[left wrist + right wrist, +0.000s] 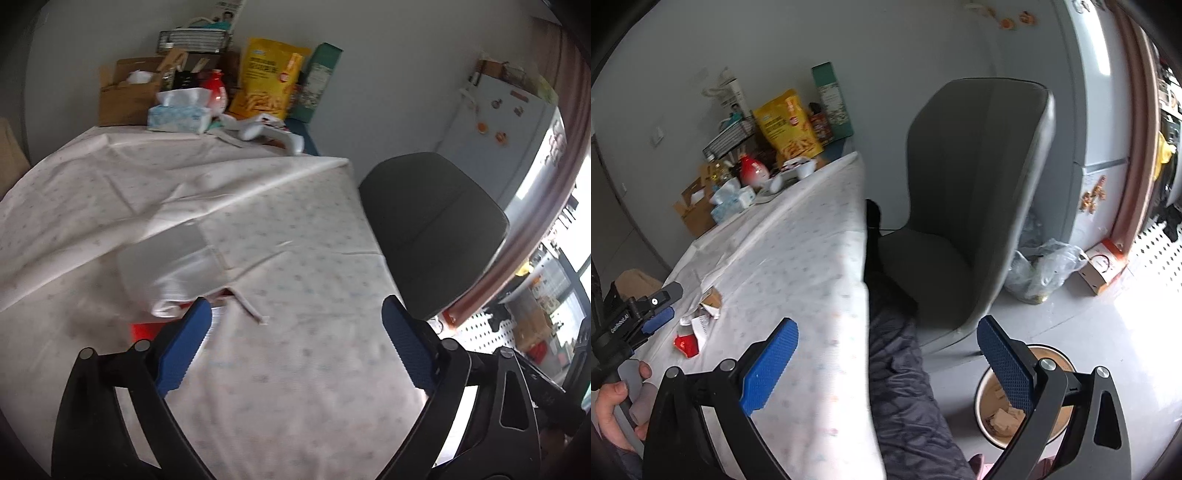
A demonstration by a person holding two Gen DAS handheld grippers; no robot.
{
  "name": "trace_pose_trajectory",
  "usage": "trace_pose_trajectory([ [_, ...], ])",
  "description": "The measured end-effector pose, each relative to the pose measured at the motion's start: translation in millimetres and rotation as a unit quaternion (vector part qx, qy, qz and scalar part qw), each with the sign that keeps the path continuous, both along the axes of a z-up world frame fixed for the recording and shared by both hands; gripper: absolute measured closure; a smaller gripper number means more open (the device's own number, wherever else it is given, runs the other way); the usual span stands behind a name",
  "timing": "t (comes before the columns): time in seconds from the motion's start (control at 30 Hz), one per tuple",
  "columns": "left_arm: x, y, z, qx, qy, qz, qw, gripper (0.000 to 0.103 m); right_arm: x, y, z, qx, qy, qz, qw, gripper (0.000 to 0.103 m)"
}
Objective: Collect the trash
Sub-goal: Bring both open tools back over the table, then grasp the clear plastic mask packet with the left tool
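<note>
Scattered trash on a cloth-covered table: a crumpled red wrapper, white torn paper and a brown cardboard scrap lie close together near the table's near-left edge in the right wrist view. In the left wrist view the same litter shows as a blurred whitish wad with a red piece beneath it, just ahead of the left gripper's left finger and not between the pads. That gripper's blue-padded jaws stand wide apart with nothing between them. The right gripper is likewise spread wide and empty, straddling the table's edge; below its right finger a round bin on the floor holds tan scraps. The left gripper appears in the right wrist view at far left, held by a hand; white lettering on its black body is too small to read. The tablecloth is white with a faint dotted print and creased. At the far end stand a yellow snack bag with print too blurred to read, a green carton, a tissue pack, a red-and-white jar, a cardboard box and a wire basket. A grey chair sits beside the table, with a fridge bearing magnets and a clear plastic bag on the floor.
</note>
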State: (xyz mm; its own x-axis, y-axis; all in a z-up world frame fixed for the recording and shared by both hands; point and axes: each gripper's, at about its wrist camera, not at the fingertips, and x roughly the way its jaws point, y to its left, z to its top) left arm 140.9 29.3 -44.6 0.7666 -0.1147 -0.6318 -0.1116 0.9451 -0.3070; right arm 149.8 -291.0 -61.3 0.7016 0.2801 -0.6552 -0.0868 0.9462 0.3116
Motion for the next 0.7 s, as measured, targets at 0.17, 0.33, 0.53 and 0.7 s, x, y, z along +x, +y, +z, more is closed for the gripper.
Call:
trace_pose_trajectory([
  [0.17,-2.8,24.6,-3.7,0.018,0.004,0.020,0.9996,0.017,3.2,22.6,1.9,0.003,-0.002,0.022,1.000,0.008],
  [0.33,-0.3,43.4,-11.1,0.018,0.017,0.029,0.9993,0.023,9.4,44.4,3.4,0.003,-0.001,0.041,0.999,0.008],
  [0.53,4.2,55.1,-21.8,0.012,0.028,0.027,0.9992,0.027,16.7,67.5,5.4,0.004,-0.001,0.063,0.998,0.008],
  [0.7,13.8,57.5,-34.2,0.009,0.039,0.023,0.9989,0.033,22.0,82.2,4.6,0.007,0.002,0.075,0.997,0.008],
])
